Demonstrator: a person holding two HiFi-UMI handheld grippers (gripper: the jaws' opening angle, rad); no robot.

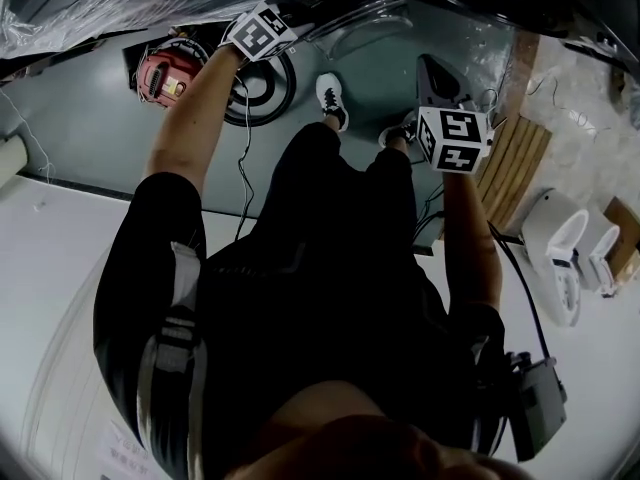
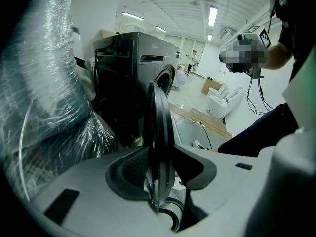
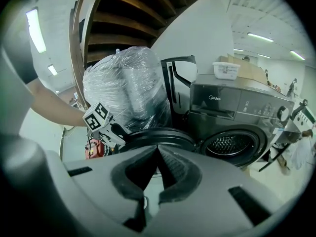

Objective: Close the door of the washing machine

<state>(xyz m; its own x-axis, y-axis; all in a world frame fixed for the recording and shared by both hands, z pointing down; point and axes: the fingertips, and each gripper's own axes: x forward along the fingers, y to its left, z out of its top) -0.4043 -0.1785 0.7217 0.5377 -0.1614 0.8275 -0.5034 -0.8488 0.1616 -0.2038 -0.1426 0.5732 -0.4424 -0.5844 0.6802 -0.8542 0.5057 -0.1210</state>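
The dark washing machine (image 3: 237,107) stands with its drum opening (image 3: 232,144) uncovered. Its round door (image 2: 159,132) is swung out and appears edge-on in the left gripper view. The door rim runs between the pads of my left gripper (image 2: 160,174), which press on it from both sides. In the right gripper view the door (image 3: 158,135) is a black ring, with the left gripper (image 3: 116,132) on its left edge. My right gripper (image 3: 157,154) is shut with nothing between its pads and hangs in front of the door. In the head view the left gripper (image 1: 290,16) is at the door (image 1: 365,28), and the right gripper (image 1: 435,73) is apart from it.
A big plastic-wrapped bundle (image 3: 123,88) stands left of the machine, close to the door. A white basket (image 3: 226,69) sits on top of the machine. On the floor are a red device (image 1: 163,76), a black ring (image 1: 262,88), a wooden pallet (image 1: 515,163) and white toilets (image 1: 565,258).
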